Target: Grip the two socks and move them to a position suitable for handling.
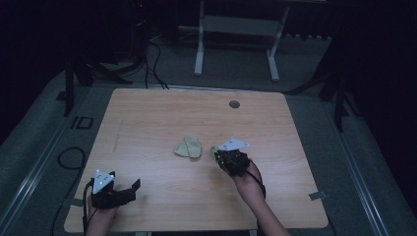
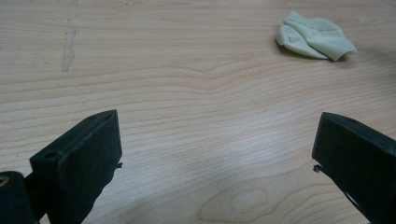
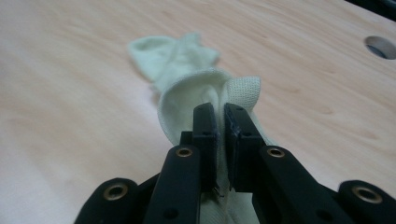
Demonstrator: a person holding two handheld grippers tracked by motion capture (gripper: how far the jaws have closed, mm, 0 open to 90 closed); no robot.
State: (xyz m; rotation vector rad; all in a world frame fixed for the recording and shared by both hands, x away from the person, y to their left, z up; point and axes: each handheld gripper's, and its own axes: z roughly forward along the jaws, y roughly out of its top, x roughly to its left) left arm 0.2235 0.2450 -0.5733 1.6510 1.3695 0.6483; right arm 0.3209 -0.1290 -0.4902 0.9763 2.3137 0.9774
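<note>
A crumpled pale green sock (image 1: 188, 147) (image 2: 315, 39) lies near the middle of the wooden table (image 1: 147, 118). Just right of it, my right gripper (image 1: 220, 155) (image 3: 220, 109) is shut on the folded edge of a pale green sock (image 1: 214, 150) (image 3: 187, 100), which wraps around the jaw tips. More of the same cloth (image 3: 173, 51) lies on the table beyond it; I cannot tell whether it is joined to the held piece. My left gripper (image 1: 132, 191) (image 2: 219, 126) rests at the front left corner, jaws wide open with bare wood between them.
A round cable hole (image 1: 234, 104) (image 3: 380, 46) sits in the table near its far edge. A faint scratch (image 2: 69, 42) marks the wood at the left. Beyond the table stand a white frame (image 1: 199, 54) and dark cables on the floor (image 1: 155, 64).
</note>
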